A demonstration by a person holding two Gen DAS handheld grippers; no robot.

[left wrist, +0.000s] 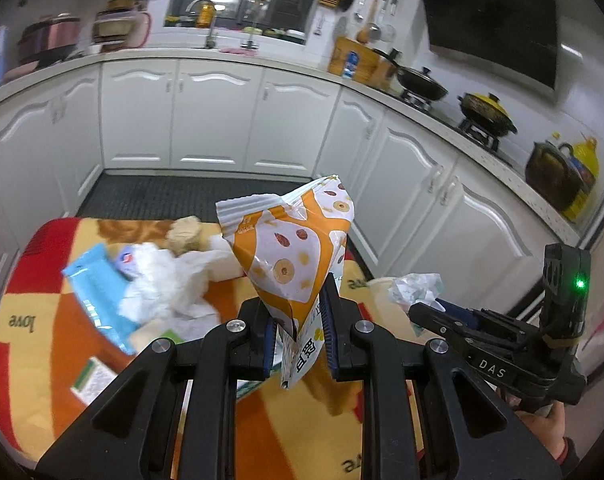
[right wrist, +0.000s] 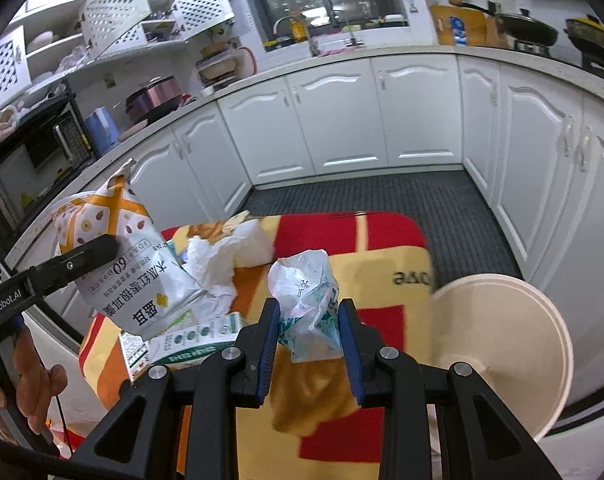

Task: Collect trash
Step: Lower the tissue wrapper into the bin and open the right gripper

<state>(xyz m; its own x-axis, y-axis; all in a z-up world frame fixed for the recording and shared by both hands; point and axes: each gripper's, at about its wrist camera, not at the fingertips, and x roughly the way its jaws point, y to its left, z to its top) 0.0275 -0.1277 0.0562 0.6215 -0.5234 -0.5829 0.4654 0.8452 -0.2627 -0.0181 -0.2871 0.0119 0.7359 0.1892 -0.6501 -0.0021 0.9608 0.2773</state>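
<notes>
Left gripper (left wrist: 300,332) clamps snack bag (left wrist: 290,244); right gripper (right wrist: 310,330) clamps crumpled wrapper (right wrist: 308,292).

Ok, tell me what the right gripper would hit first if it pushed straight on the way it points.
Probably the blanket-covered table ahead of the right gripper, which is shut on a crumpled clear wrapper and tilts downward. The cream bowl sits off to its right. Depth is uncertain.

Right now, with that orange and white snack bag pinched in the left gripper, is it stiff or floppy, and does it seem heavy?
The orange and white snack bag probably holds some shape: it stands up above the left gripper without drooping, though its film is creased. It looks light and likely empty, its torn top gaping. The glossy film may be slippery, so a pinch at one corner could slide.
</notes>
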